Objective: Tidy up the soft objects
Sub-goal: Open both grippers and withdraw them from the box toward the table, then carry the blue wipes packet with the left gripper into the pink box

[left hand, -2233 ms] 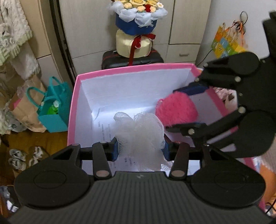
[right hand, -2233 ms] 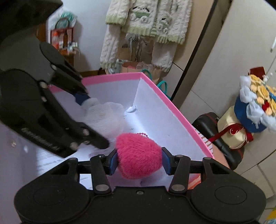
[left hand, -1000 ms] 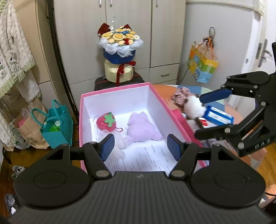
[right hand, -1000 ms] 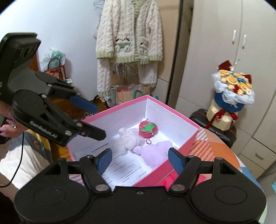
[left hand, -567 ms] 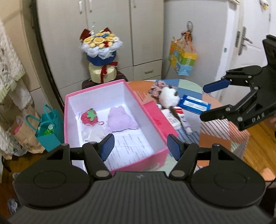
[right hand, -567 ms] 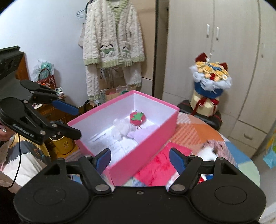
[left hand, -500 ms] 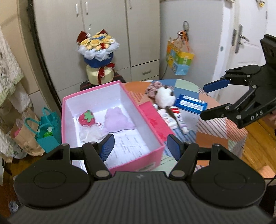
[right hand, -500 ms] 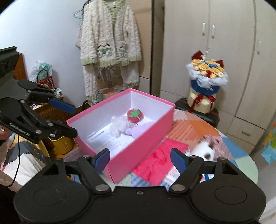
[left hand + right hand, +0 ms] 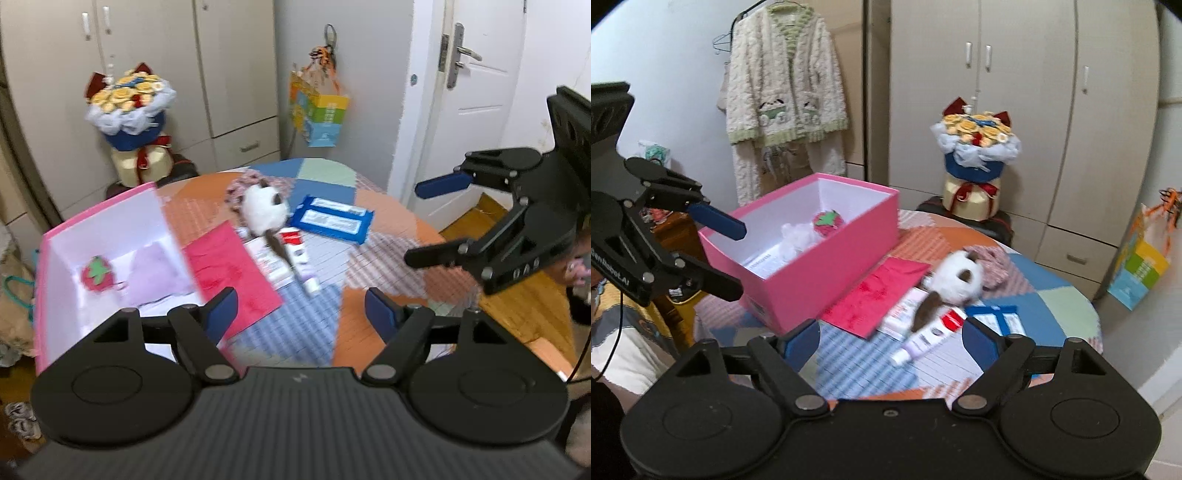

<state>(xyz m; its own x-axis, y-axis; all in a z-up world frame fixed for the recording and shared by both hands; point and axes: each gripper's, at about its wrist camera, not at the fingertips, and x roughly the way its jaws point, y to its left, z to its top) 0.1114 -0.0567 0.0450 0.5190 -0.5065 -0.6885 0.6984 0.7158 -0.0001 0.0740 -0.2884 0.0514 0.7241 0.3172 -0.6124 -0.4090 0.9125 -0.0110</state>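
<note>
The round table with its patchwork cloth carries everything, and the pink box on it serves as the landmark. Inside the box lie a strawberry plush, a lilac plush beside it, and a white mesh puff (seen only from the right wrist view). Two seconds ago each gripper was down inside the box, closed on a puff; now both have drawn back from it and face the clutter beside the box.

Just beside the box lies a red sheet; beyond that, well clear of the box, a white-and-brown plush rests against a pinkish knitted piece, with a blue wipes pack and a tube near it.

The left gripper and the right gripper both stand wide and empty, their jaws having just been opening.

My reading: the last drop is done, and the white-and-brown plush looks like the next soft thing due for the box.
</note>
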